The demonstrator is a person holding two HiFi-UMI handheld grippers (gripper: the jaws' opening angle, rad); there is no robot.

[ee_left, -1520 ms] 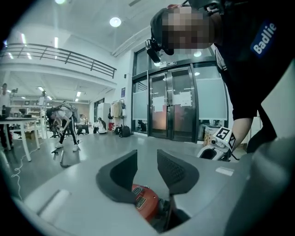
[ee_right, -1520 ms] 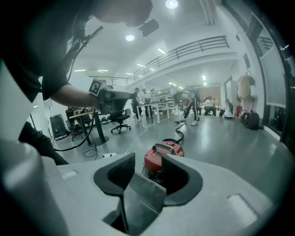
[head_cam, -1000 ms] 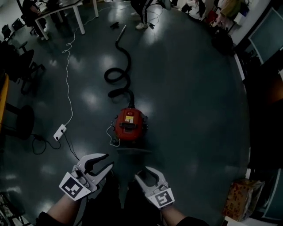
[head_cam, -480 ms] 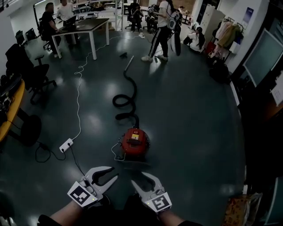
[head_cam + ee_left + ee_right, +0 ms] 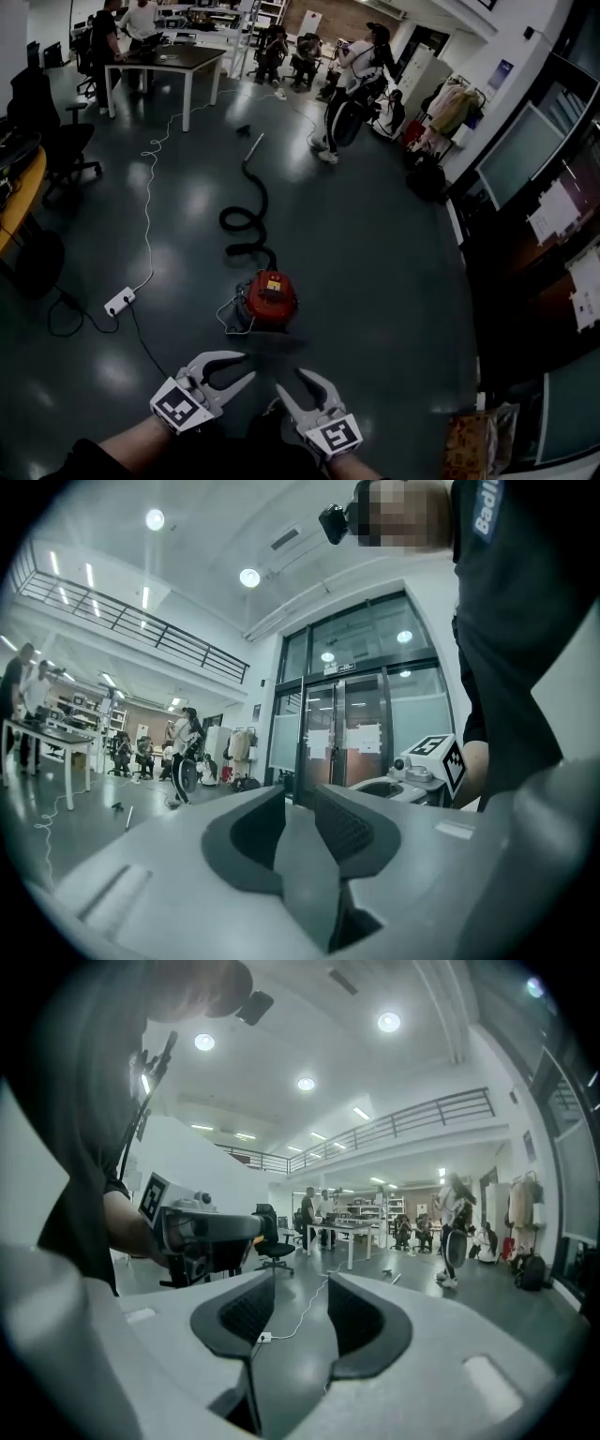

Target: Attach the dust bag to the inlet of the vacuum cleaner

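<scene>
i am holding my left gripper (image 5: 246, 367), closing on nothing, and right gripper (image 5: 289, 380), parted and empty, equally short of the vacuum cleaner (image 5: 270, 300) standing mid-floor straight ahead, hose (image 5: 246, 202) trailing away; dust bag unseen.

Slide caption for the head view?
Empty left gripper closing, right gripper open, facing the red vacuum cleaner and hose.

Left hand-held gripper (image 5: 246, 365) closing empty, right (image 5: 289, 379) seemingly open
</scene>
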